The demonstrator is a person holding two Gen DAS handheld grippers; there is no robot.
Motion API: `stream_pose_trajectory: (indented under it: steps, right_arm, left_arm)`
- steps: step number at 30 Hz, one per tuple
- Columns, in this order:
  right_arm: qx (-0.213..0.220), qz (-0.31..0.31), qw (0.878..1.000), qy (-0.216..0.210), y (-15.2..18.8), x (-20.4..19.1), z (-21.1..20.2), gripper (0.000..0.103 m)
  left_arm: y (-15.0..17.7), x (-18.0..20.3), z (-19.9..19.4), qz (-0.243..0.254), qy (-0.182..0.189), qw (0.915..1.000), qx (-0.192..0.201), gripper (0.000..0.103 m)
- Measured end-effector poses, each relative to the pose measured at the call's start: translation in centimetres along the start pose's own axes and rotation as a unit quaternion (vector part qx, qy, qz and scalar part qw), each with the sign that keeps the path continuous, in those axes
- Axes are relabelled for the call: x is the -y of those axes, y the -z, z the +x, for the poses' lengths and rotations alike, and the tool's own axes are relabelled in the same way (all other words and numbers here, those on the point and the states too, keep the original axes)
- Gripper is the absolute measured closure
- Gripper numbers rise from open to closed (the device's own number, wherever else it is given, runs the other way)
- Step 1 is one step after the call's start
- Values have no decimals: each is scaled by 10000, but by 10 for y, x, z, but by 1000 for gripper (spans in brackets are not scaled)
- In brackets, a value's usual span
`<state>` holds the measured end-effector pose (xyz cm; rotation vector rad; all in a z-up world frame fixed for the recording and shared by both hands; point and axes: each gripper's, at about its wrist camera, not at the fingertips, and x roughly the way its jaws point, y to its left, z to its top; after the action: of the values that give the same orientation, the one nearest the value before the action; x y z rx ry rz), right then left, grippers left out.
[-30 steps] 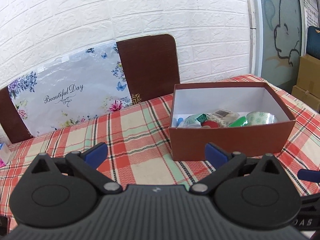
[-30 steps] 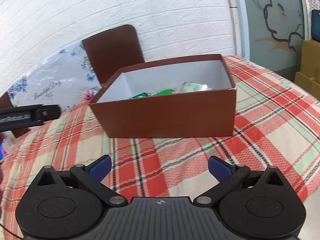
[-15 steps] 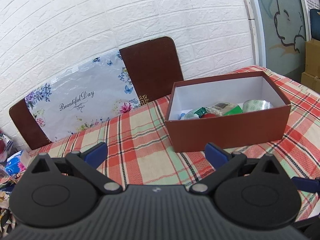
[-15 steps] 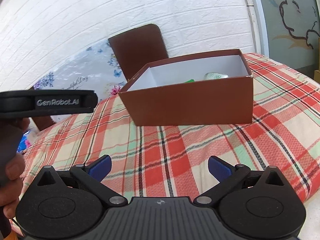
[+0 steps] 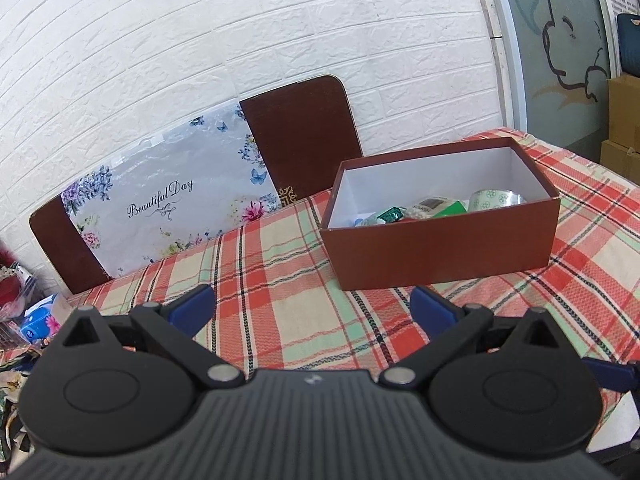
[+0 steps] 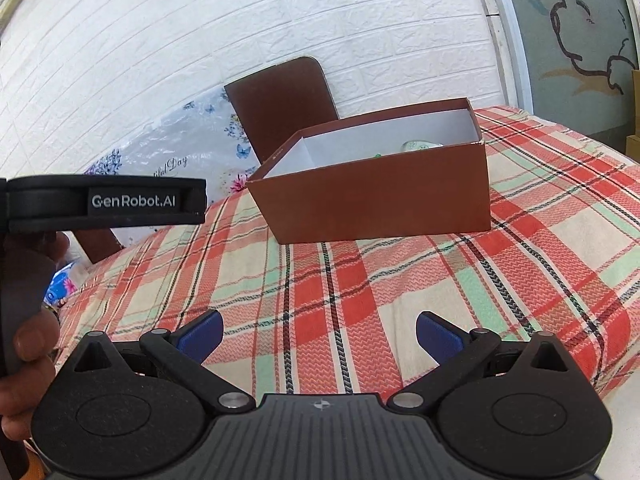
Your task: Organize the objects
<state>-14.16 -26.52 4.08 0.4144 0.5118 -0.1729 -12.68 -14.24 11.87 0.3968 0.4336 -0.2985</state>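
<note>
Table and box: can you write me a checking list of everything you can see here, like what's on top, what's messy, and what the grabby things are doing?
Surface: checked tablecloth covers the table; bare apart from the box.
Job's things: brown box, open, no lid; inside lie a tape roll, a green packet and other small items, too jumbled to name.
Clutter: blue tissue pack and oddments off the table's left edge.
Grippers: left gripper and right gripper both hang over the cloth short of the box, jaws open, holding nothing. A hand holds the left one's handle.
Cables: nothing seen.
Surroundings: white brick wall; brown board and flowery sheet lean against it; cardboard boxes at right.
</note>
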Motion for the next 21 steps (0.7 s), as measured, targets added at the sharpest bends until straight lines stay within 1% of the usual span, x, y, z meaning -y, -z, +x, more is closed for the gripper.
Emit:
stream_pose_trajectory:
  steps: [7, 12, 16, 21]
  right_arm:
    - [78, -69, 9999, 114, -1, -2, 2, 1]
    - [361, -283, 9981, 403, 0, -6, 0, 1]
    - [536, -420, 9956, 643, 2, -8, 1, 1]
    - [399, -389, 9962, 664, 2, -6, 12, 1]
  left_arm:
    - [5, 2, -2, 50, 155, 9998, 115, 0]
    - [6, 4, 4, 75, -7, 9999, 153, 0]
    - [7, 6, 12, 83, 47, 9999, 54, 0]
    - [10, 9, 23, 49, 221, 9997, -110, 0]
